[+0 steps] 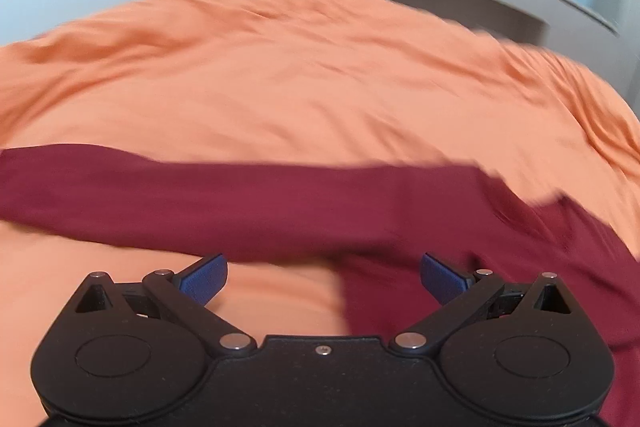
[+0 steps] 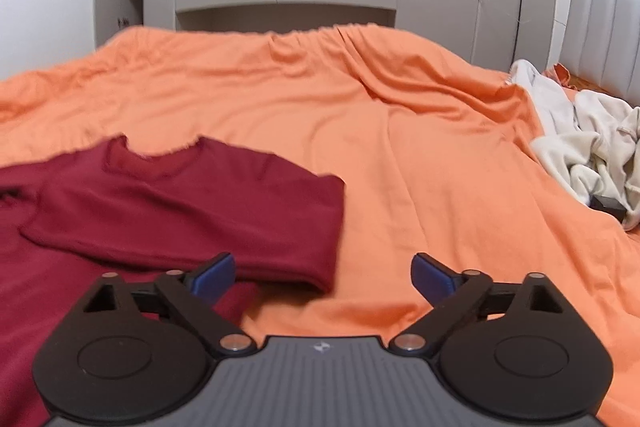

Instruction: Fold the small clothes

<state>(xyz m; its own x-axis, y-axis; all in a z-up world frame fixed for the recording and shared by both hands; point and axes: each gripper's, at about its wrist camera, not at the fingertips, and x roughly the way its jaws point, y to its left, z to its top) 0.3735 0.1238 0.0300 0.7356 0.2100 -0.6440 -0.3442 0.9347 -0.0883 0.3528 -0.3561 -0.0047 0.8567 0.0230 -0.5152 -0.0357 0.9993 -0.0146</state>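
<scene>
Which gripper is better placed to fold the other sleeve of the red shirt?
Left, probably. The left gripper hangs open over the unfolded sleeve; the right gripper faces the sleeve already folded across the red shirt.

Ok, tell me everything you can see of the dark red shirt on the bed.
The dark red shirt is soft knit with a round ribbed collar. It lies flat on the orange bedsheet, its right sleeve folded across the chest, its left sleeve stretched sideways in the left wrist view. Neither open gripper touches it, and the pale clothes pile lies apart.

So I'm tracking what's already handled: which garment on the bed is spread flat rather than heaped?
The dark red shirt, lying flat with a sleeve folded across it on the orange bedspread. The cream clothes sit crumpled near the headboard.
</scene>
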